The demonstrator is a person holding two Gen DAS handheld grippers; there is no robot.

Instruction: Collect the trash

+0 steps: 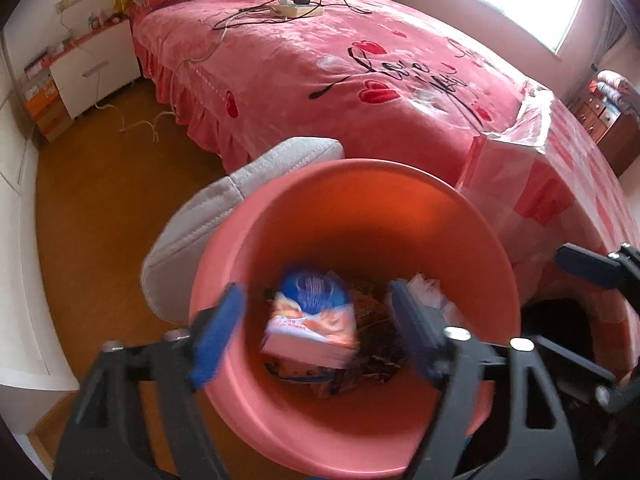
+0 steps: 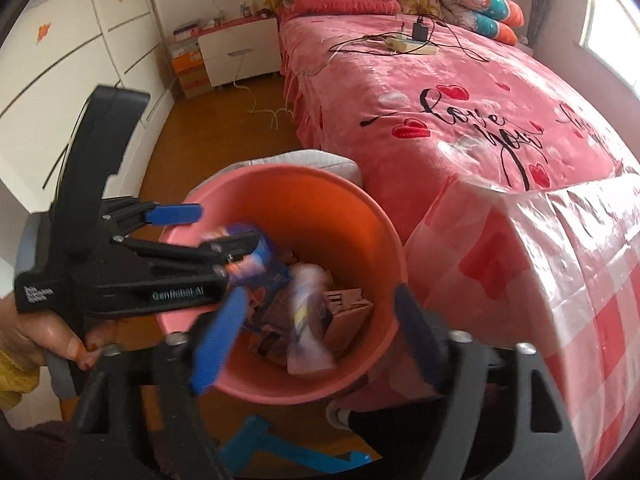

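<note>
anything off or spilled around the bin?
No spill in view: the trash sits inside the pink bin. The blue-and-white packet is blurred between the open left gripper fingers, apparently dropping. Only oddity is a power strip with tangled cables lying on the bed.

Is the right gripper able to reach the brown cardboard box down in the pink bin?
Probably yes. The right gripper is open above the pink bin, and the brown cardboard box lies near the top; only a blurry wrapper partly covers it.
</note>
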